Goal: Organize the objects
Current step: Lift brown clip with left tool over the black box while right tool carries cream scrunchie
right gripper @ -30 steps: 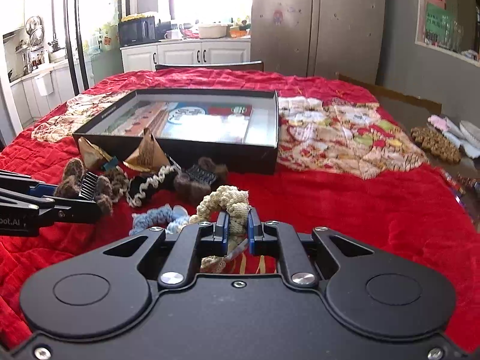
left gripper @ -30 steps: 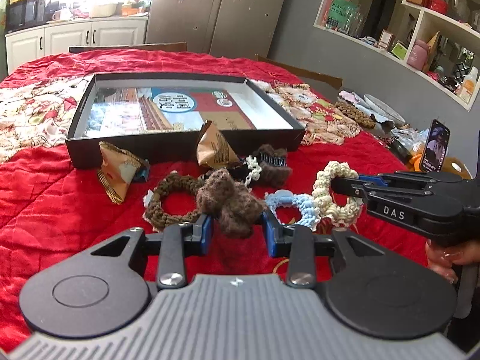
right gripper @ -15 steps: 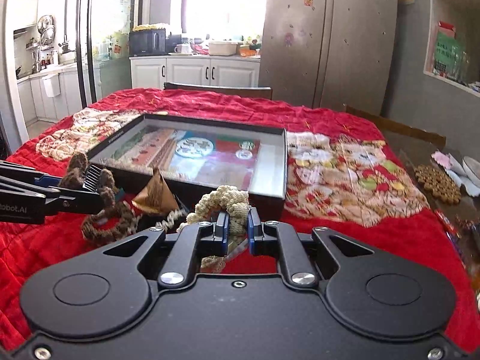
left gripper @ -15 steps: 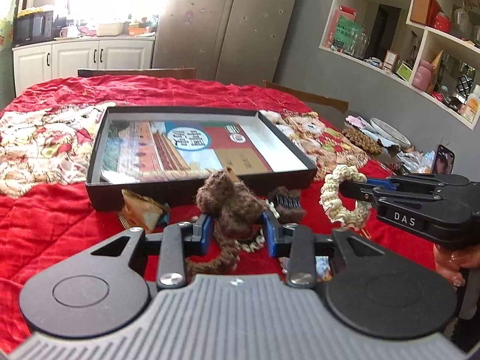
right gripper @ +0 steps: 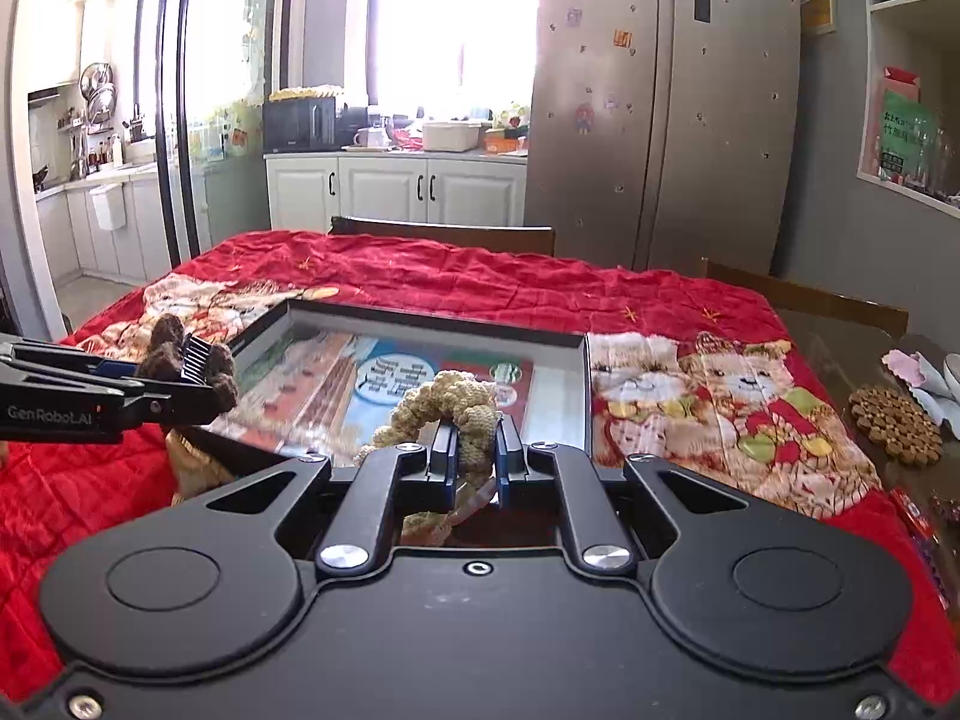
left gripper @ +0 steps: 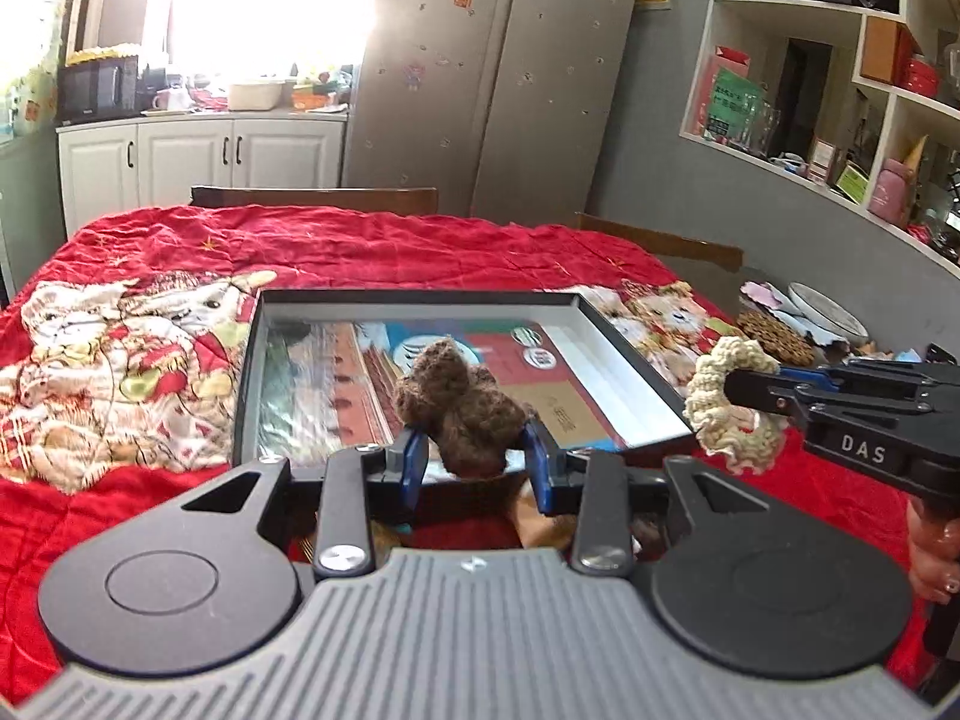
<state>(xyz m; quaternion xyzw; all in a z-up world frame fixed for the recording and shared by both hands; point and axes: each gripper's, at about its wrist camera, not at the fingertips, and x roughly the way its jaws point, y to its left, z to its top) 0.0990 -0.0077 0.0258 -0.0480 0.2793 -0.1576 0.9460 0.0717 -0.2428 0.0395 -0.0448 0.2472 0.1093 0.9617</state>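
Note:
My left gripper (left gripper: 477, 459) is shut on a fuzzy brown hair clip (left gripper: 462, 405), lifted above the near edge of the black shallow box (left gripper: 630, 360). In the right wrist view the same left gripper (right gripper: 204, 387) comes in from the left with the brown clip (right gripper: 171, 342), its comb teeth showing. My right gripper (right gripper: 474, 459) is shut on a cream knitted scrunchie (right gripper: 447, 402), held over the box's near wall (right gripper: 585, 396). From the left wrist view, the right gripper (left gripper: 747, 387) holds the cream scrunchie (left gripper: 729, 405) at the box's right corner.
A red quilted cloth (left gripper: 336, 246) with cartoon patches covers the table. A brown woven coaster (right gripper: 894, 420) and a plate (left gripper: 828, 312) lie at the right edge. A paper-wrapped item (right gripper: 192, 468) sits under the left gripper. Chairs stand behind the table.
Both grippers have risen from the cloth and moved forward toward the box, carrying the brown clip and the cream scrunchie. The other scrunchies and wrapped items have dropped out of sight below.

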